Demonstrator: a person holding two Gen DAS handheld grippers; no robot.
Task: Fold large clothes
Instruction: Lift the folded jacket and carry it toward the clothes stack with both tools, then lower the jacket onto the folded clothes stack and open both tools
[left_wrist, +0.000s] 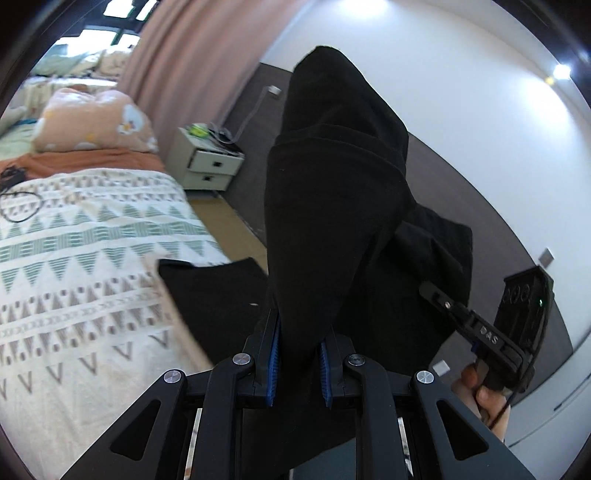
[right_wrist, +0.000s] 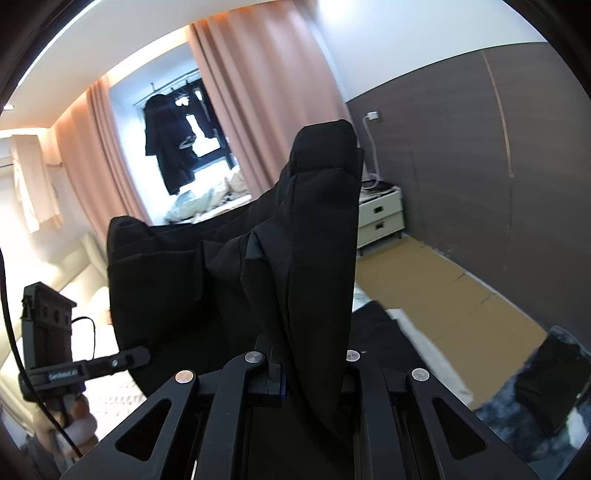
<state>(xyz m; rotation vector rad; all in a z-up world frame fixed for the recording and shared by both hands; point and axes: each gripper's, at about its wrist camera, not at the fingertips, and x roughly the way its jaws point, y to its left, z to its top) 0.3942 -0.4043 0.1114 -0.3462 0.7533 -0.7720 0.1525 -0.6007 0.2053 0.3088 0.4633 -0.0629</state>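
Note:
A large black garment (left_wrist: 332, 206) rises in a bunched fold straight out of my left gripper (left_wrist: 301, 332), whose blue pads (left_wrist: 275, 354) are shut on it. Its lower part trails onto the bed (left_wrist: 92, 258). To the right, a hand holds my right gripper (left_wrist: 443, 301), its tip against the same cloth. In the right wrist view the black garment (right_wrist: 310, 258) stands up between the jaws of my right gripper (right_wrist: 310, 358), shut on a thick fold. My left gripper (right_wrist: 129, 360) shows at the left, its tip at the cloth's edge. The garment hangs stretched between both.
The bed has a cream cover with a triangle pattern and an orange pillow (left_wrist: 96, 122). A white two-drawer nightstand (left_wrist: 207, 162) stands by the pink curtain (left_wrist: 192, 55) and the dark wall panel (right_wrist: 461, 147). Dark clothes (right_wrist: 170, 140) hang at the window. Brown floor (right_wrist: 443, 295) lies beside the bed.

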